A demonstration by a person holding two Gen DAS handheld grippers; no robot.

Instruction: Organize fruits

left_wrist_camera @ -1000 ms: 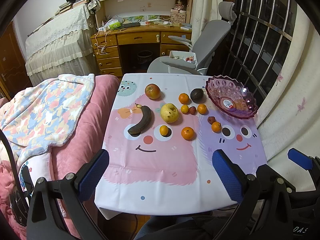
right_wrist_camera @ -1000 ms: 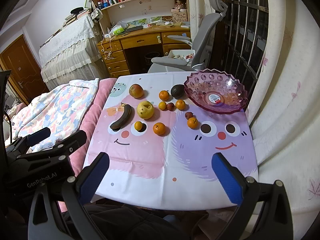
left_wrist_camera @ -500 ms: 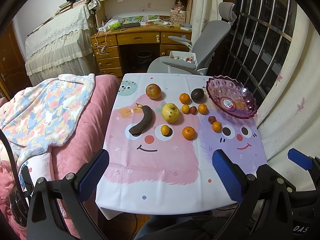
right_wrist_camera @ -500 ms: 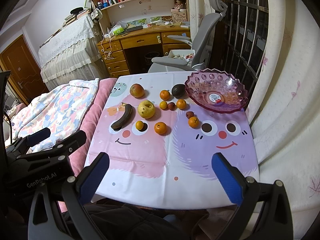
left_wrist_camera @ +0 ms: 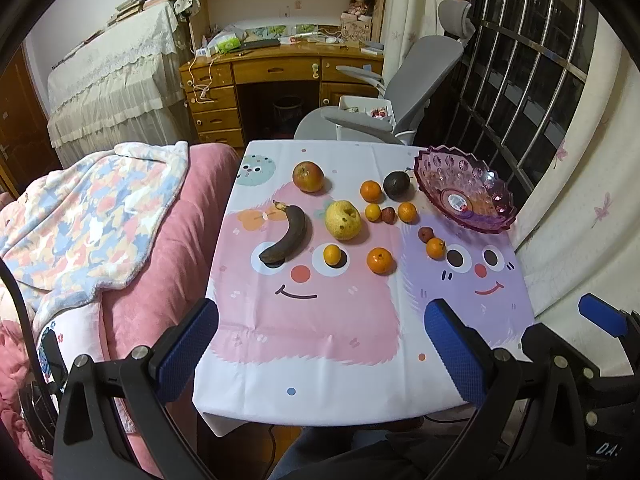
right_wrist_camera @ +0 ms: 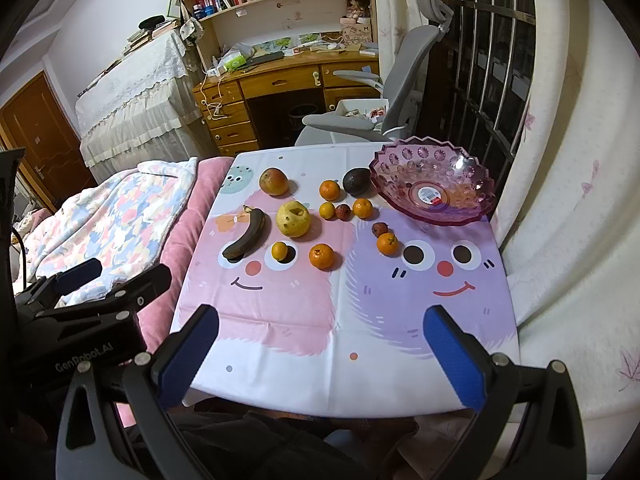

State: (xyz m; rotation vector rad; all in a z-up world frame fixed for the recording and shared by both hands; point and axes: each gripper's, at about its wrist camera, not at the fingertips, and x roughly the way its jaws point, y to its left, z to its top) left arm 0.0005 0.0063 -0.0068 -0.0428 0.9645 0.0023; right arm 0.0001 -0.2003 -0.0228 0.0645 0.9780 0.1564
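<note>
A purple glass bowl (left_wrist_camera: 466, 196) (right_wrist_camera: 434, 190) stands empty at the table's far right corner. Fruit lies loose on the cartoon tablecloth (left_wrist_camera: 320, 320): a dark banana (left_wrist_camera: 288, 236) (right_wrist_camera: 246, 236), a red apple (left_wrist_camera: 308, 177), a yellow pear (left_wrist_camera: 343, 220) (right_wrist_camera: 293, 219), a dark avocado (left_wrist_camera: 396, 185), several small oranges such as one (left_wrist_camera: 380, 260) (right_wrist_camera: 321, 256), and two small reddish fruits. My left gripper (left_wrist_camera: 320, 344) is open over the near edge, holding nothing. My right gripper (right_wrist_camera: 320, 348) is likewise open and empty, well short of the fruit.
A pink bed with a patterned blanket (left_wrist_camera: 88, 216) runs along the table's left side. A grey office chair (left_wrist_camera: 384, 104) and a wooden desk (left_wrist_camera: 280, 68) stand beyond the far edge. A curtain (right_wrist_camera: 560, 200) and barred window border the right.
Both views have shifted slightly; the fruit and bowl sit a touch further right in the frames. Nothing on the table has moved, and both grippers stay open.
</note>
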